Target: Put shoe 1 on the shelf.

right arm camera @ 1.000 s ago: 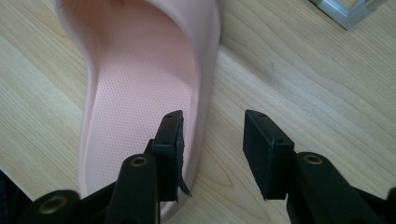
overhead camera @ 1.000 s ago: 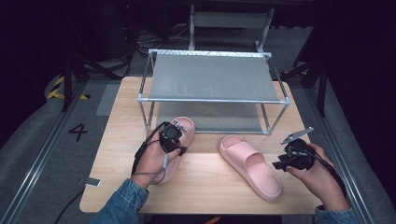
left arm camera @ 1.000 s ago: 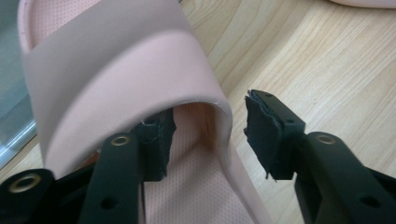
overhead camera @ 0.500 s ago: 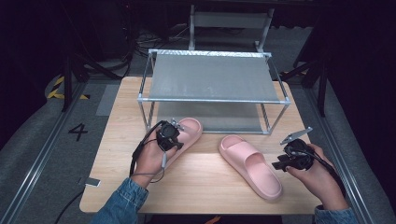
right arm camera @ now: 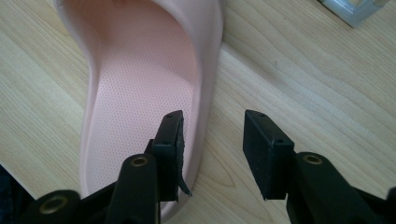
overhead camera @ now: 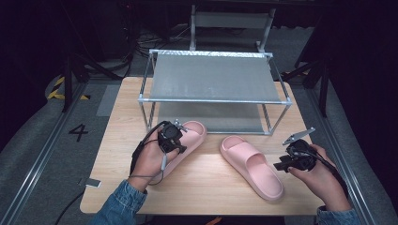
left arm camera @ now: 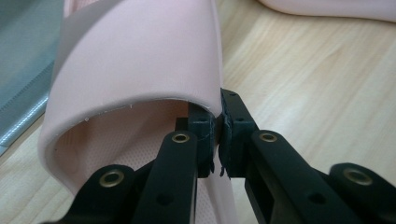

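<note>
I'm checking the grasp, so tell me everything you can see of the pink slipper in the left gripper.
The pale pink foam slide slipper has one broad arched strap and a finely dotted footbed. It lies on the light wooden table just in front of the metal-framed rack, toe towards the rack. The left gripper has its black fingers pinched on the strap's side edge. The slipper looks soft, clean and whole.

Hidden and cropped parts: pink slides, grippers, forearms

In the high view the left hand [overhead camera: 151,157] is covering the left slide [overhead camera: 190,136] at its heel; the left gripper [left arm camera: 218,133] is hiding the strap edge it is clamping. Frame edges are cropping the right slide [right arm camera: 149,84] at toe and heel, and both denim sleeves [overhead camera: 119,204] at the bottom.
</note>
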